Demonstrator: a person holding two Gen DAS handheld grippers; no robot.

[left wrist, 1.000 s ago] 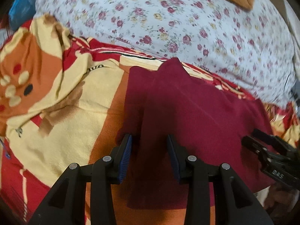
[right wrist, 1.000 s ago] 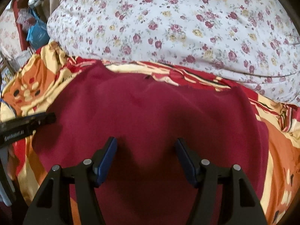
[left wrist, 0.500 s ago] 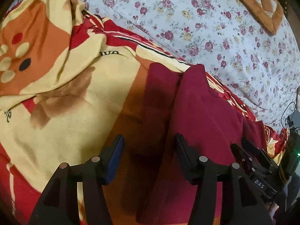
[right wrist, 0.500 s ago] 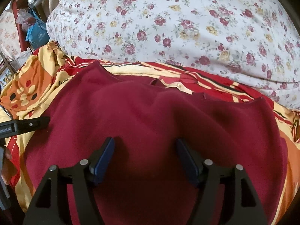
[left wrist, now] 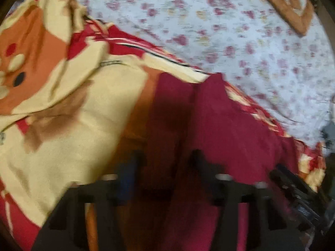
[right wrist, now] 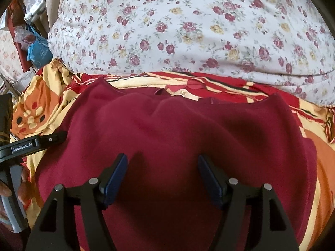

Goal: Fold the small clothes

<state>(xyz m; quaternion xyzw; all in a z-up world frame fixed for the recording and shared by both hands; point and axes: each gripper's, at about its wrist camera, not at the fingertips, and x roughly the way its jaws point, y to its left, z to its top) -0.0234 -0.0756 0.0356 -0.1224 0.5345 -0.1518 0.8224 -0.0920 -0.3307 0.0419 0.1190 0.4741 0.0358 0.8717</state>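
On the left of the blanket (left wrist: 73, 146) nothing of the task lay, only its yellow and orange print. Your left gripper (left wrist: 166, 154) hung steeply over the left edge of the shirt (left wrist: 230, 129), where a long ridge of cloth ran away from you toward the quilt (left wrist: 230, 31). Its jaws had just been closing, with that ridge between them. A gap was visible between the fingers, and through the blur the pads did not seem to press on the cloth.

The shirt lay spread across the middle of the blanket, its far edge near the blanket's far edge and just short of the quilt. It was rumpled at the middle and, by the look of it, not yet folded. On its right half your right gripper (right wrist: 162, 158) pointed down at the cloth with its fingers (right wrist: 114, 179) wide apart. Nothing was held between them, and the shirt ran flat beneath.

I judged that you were at the start of the first fold, taking hold of the near side of the shirt with both hands. Next, your left pads needed to close fully on the ridge. Your right gripper needed to go down to the cloth and pinch a matching bit, so that both sides would lift together. An uneven grip would likely have dragged the shirt askew on the soft blanket.
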